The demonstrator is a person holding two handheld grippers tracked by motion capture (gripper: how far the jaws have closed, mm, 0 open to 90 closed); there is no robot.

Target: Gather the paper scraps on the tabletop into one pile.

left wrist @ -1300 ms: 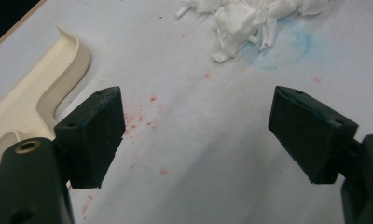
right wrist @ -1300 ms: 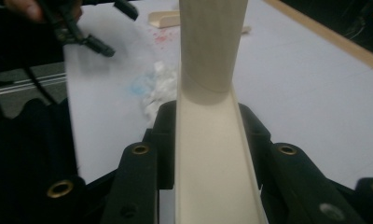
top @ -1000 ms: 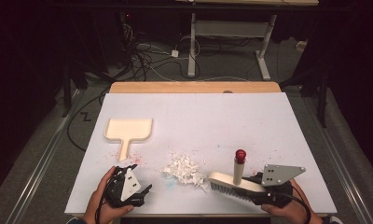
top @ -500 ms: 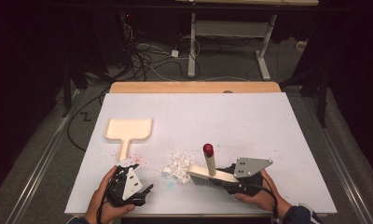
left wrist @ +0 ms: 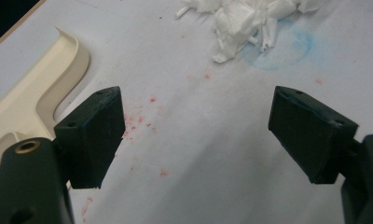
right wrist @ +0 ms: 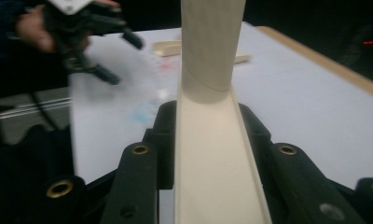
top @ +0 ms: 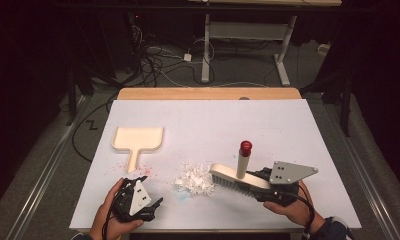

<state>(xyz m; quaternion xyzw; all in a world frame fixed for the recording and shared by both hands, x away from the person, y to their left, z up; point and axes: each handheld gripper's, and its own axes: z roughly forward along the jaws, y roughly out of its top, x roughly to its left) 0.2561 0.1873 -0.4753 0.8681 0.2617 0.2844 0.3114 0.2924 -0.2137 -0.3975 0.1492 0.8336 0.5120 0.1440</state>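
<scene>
1. The right tool is clamped on the back of a cream brush; in the right gripper view its jaws press both sides of the brush body.
2. The brush lies low over the white counter, at its near right part. Its upright handle with a red cap stands up from the body, and the bristle edge faces left.
3. The brush's left end is just beside a pile of white paper scraps; whether it touches them I cannot tell.
4. The left tool is open, its jaws wide apart with nothing between them, as the left gripper view shows over bare counter.
5. It sits in the person's left hand at the near left edge, left of the scraps.
6. A cream dustpan lies flat beyond the left tool, handle toward the person, well apart from the brush.
7. Small red specks dot the counter beside the dustpan, and a faint blue smear lies by the scraps.
</scene>
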